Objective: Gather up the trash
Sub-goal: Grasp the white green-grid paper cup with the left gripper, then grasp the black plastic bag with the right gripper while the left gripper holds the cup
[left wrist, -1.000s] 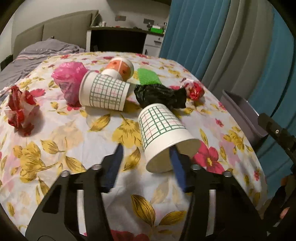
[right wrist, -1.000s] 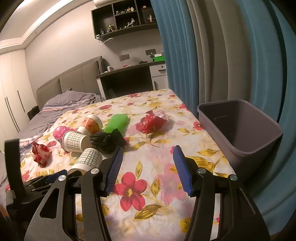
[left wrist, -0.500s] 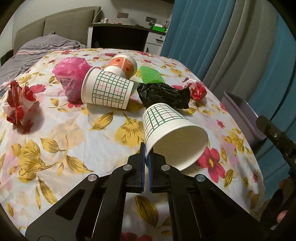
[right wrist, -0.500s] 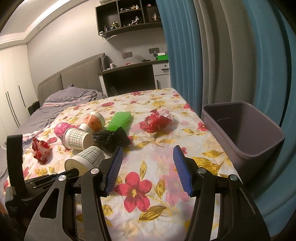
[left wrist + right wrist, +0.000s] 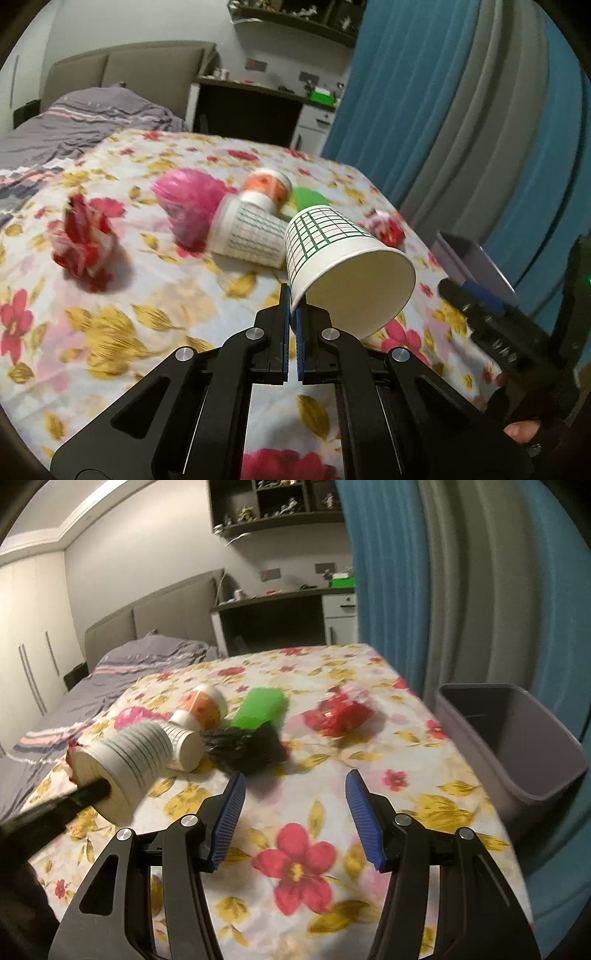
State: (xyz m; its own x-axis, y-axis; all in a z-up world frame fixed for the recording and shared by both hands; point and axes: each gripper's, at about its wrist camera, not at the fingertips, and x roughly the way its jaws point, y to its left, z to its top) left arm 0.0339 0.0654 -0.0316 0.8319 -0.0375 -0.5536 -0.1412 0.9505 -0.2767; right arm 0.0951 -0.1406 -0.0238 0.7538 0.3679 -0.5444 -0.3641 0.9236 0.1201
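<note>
Paper cup pinched at rim by left gripper, lifted above bed. Right gripper wide, empty. Bin appears empty; remaining litter uncollected, task barely begun.

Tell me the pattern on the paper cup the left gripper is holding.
White paper cup with a green grid, some pink lines; clearest in the left wrist view.

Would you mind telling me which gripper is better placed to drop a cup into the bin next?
Left: the left gripper already pinches the cup by its rim; the right gripper is open and empty.
</note>
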